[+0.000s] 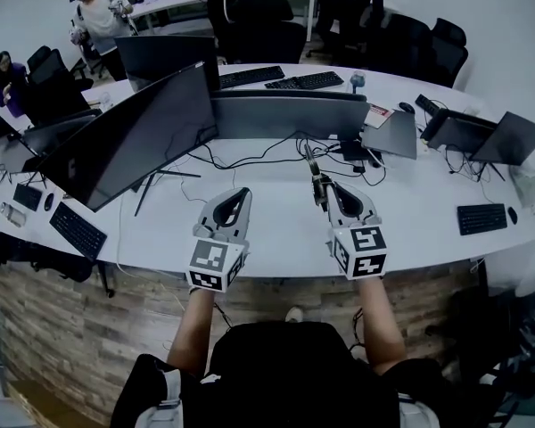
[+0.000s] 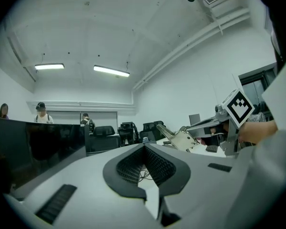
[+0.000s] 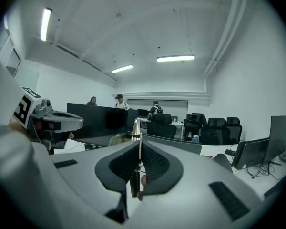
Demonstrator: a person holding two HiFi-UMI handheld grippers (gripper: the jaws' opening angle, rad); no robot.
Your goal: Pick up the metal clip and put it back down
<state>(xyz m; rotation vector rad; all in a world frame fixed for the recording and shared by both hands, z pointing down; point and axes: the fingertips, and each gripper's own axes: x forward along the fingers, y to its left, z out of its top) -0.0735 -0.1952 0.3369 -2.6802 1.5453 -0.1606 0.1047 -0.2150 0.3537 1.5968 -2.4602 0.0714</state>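
head view: right claw [image 1: 325,194] holds metal clip [image 1: 315,176] over desk [image 1: 276,232].

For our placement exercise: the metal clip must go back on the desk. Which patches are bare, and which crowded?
Bare: the white desk between the left gripper and the right gripper holding the metal clip, and the stretch from the right gripper to the black keyboard. Crowded: the cables beyond the grippers, below the monitor.
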